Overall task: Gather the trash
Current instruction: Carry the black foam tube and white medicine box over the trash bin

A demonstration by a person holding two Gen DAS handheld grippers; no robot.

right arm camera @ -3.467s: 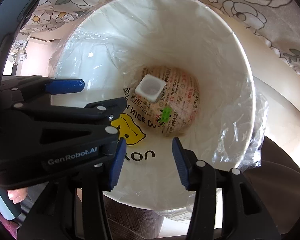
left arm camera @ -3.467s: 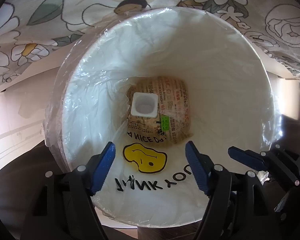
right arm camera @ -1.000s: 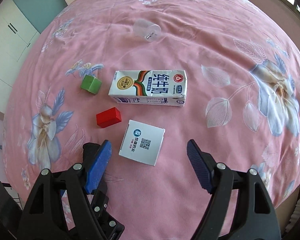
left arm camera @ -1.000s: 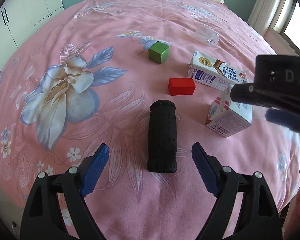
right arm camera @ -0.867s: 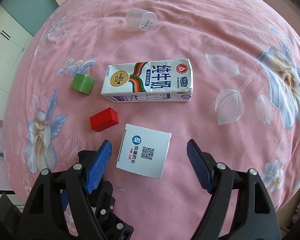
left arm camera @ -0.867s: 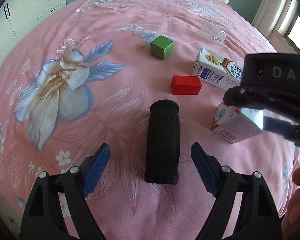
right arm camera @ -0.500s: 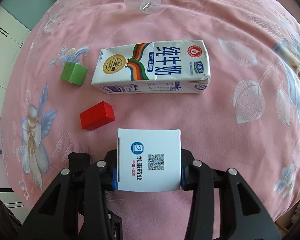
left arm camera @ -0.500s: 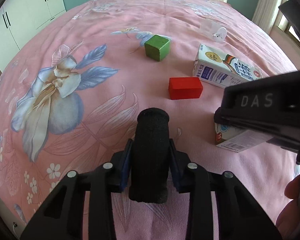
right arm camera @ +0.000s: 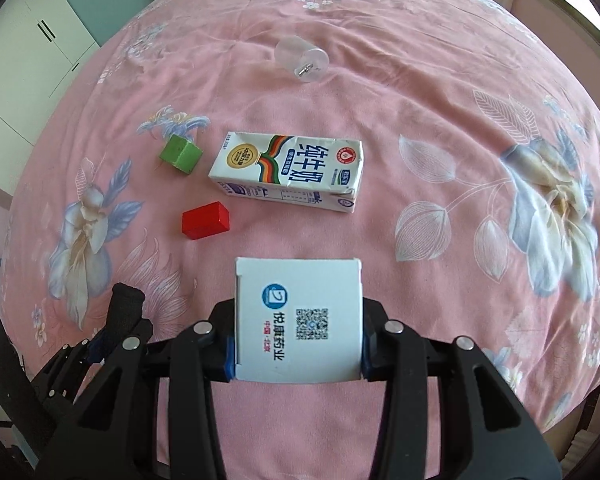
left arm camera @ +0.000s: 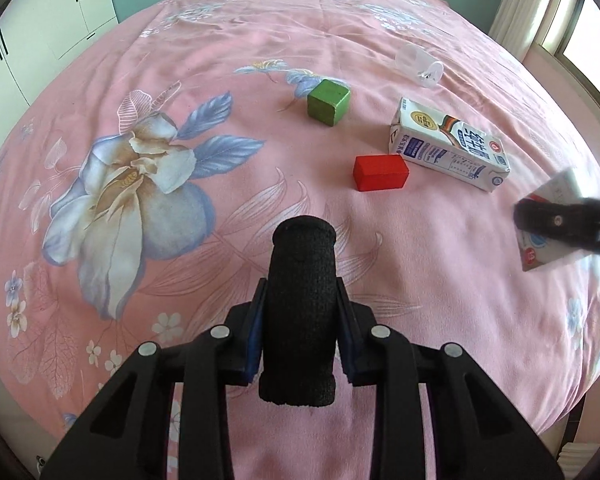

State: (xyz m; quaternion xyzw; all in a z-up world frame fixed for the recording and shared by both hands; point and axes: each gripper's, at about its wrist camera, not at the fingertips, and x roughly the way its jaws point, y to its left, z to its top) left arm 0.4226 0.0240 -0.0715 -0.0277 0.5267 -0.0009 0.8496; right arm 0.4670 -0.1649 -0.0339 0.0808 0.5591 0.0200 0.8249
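Both grippers are loaded, so the step in hand looks like the carry-off of 2 pieces of trash from the bed [left arm camera: 260,40]. The left gripper [left arm camera: 299,332] has its jaws closed on a black knitted sleeve [left arm camera: 302,312], clamped at its lower half with the rounded end sticking forward past the pads. The right gripper [right arm camera: 296,346] has its jaws closed on a small white medicine box [right arm camera: 298,320] — held flat by its 2 side walls, printed face and QR code up. In the left view that box shows blurred at the right edge. Lying on the pink floral bedspread beyond are a milk carton [right arm camera: 288,170] on its side, a red block [right arm camera: 205,219] just beside it, a green block [right arm camera: 181,154] a little farther off, and a clear plastic cup [right arm camera: 302,60] tipped over, well apart from the rest. No bin is in view — so the next move, as I judge it, calls for swinging both grippers to wherever the trash goes and opening the jaws only once over it; the carton and cup would likely remain to collect, while the blocks may not be trash.
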